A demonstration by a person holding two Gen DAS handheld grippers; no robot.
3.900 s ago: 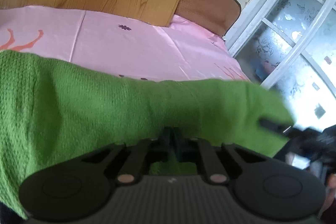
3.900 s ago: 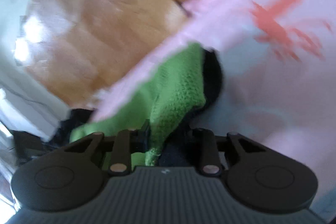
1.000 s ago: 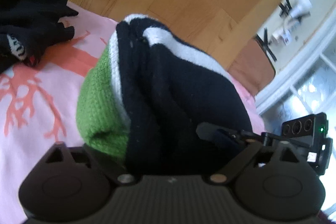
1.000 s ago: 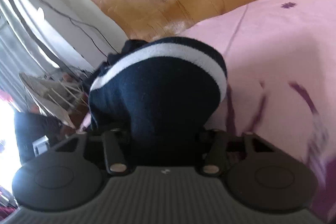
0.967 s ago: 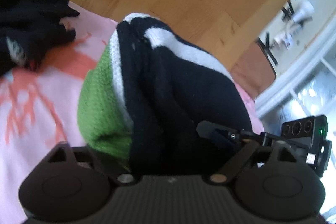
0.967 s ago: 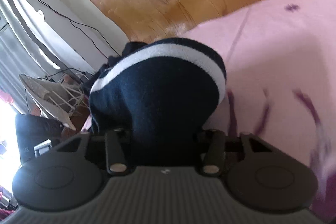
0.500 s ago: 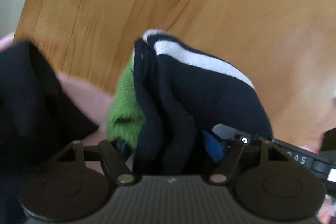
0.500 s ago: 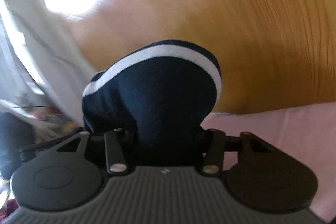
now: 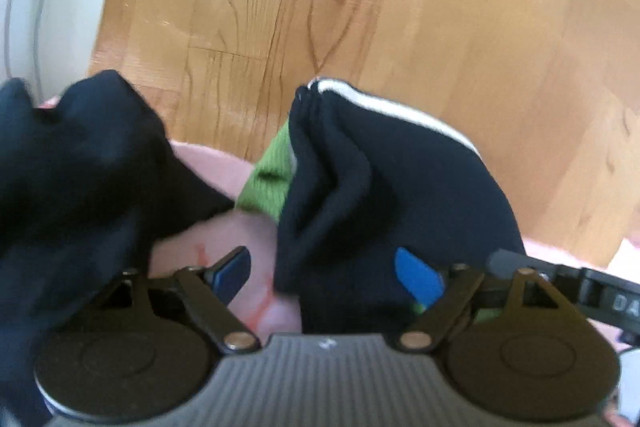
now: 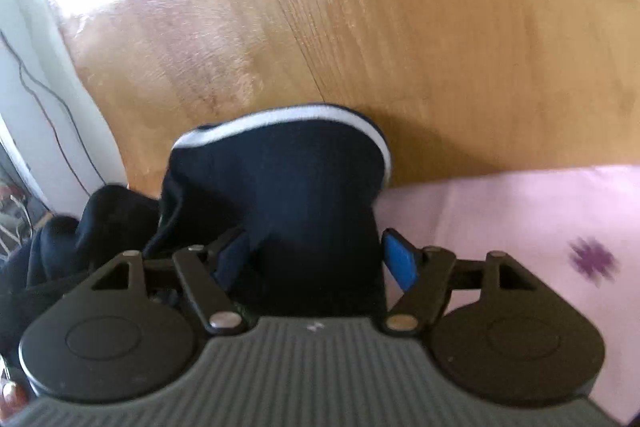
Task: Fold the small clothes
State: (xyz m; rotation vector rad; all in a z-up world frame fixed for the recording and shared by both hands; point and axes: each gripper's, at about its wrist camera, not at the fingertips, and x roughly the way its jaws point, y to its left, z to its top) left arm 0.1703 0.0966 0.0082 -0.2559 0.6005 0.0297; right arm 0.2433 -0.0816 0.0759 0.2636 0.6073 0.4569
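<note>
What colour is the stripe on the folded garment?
White stripe on navy; clearest in the right wrist view.

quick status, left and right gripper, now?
Left gripper: jaws opening, pads off the folded navy and green bundle between them; holding nothing.
Right gripper: jaws opening, same bundle between the blue pads, grip released.

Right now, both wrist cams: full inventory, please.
folded garment: 1, navy with a white stripe and green knit inside, at the sheet's edge between both grippers' jaws
dark clothes pile: 1, black, left of the garment on the sheet
sheet: 1, pink with purple and coral prints, under the clothes
floor: wood, tan, beyond the sheet
cables: thin, dark, along the white wall at left
left gripper: black with blue pads, jaws opening, left pad clear of the cloth
right gripper: black with blue pads, jaws opening around the garment
</note>
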